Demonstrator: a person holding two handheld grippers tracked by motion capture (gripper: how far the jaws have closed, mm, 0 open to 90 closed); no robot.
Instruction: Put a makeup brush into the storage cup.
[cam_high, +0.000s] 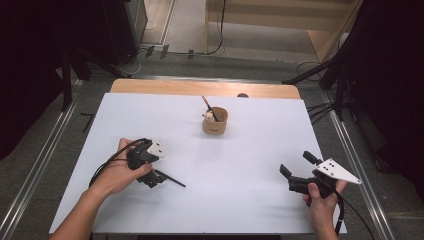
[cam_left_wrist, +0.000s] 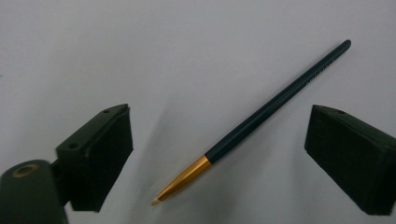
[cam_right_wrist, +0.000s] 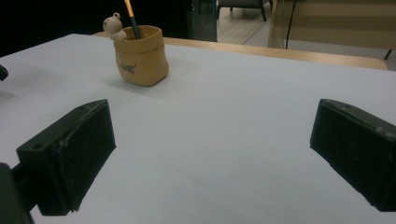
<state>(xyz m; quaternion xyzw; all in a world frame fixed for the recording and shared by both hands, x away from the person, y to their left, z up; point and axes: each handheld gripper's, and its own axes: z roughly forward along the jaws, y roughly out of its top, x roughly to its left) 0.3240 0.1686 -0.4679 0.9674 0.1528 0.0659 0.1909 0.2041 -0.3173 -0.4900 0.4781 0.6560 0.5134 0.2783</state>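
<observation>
A dark green pen (cam_high: 172, 180) with a gold tip lies flat on the white table (cam_high: 240, 200) at the front left. My left gripper (cam_high: 156, 178) points down over it. In the left gripper view the pen (cam_left_wrist: 261, 116) runs slantwise between the two black pads (cam_left_wrist: 100, 154), which stand apart from it, so my left gripper (cam_left_wrist: 219, 126) is open. At the front right my right gripper (cam_high: 297, 163) is held level and open with nothing between its fingers. In the right gripper view it (cam_right_wrist: 212, 126) faces a tan cup (cam_right_wrist: 140, 56).
The tan cup (cam_high: 215, 122) stands at the middle back of the table with a brush handle (cam_high: 207, 106) and a small white bear figure (cam_right_wrist: 112, 23) in it. A wooden strip (cam_high: 200, 87) edges the far side. Metal rails and cables run along the floor on both sides.
</observation>
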